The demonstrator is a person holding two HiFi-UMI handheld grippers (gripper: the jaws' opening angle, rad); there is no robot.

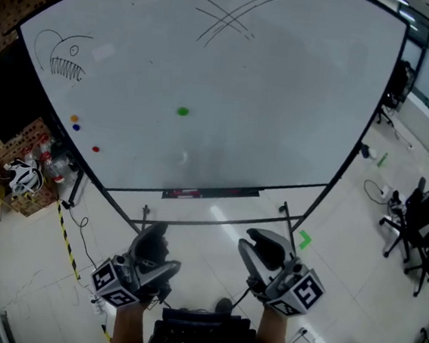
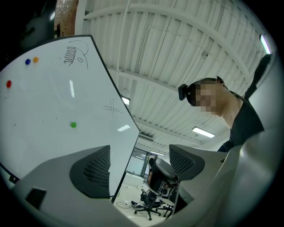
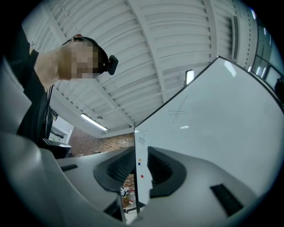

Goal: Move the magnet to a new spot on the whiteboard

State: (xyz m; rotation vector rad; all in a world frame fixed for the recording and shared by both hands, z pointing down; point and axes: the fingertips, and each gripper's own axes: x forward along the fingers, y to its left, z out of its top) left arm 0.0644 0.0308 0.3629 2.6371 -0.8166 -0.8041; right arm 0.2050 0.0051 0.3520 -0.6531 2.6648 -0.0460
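Observation:
A small green magnet [image 1: 183, 111] sticks near the middle of the big whiteboard [image 1: 281, 113]; in the left gripper view the green magnet [image 2: 73, 125] shows on the board's face. Both grippers hang low, well short of the board. My left gripper [image 1: 154, 237] [image 2: 140, 162] is open with nothing between its jaws. My right gripper [image 1: 263, 250] [image 3: 141, 166] is also open and empty, with a narrower gap; the whiteboard's edge [image 3: 136, 168] shows through it.
Orange [image 1: 74, 119], blue [image 1: 77, 126] and red [image 1: 96, 148] magnets sit at the board's lower left. A fish sketch [image 1: 63, 56] and crossed lines [image 1: 231, 16] are drawn on it. The stand's lower bar [image 1: 217, 222] lies just ahead. Office chairs [image 1: 419, 219] stand right, a helmet [image 1: 23, 177] left.

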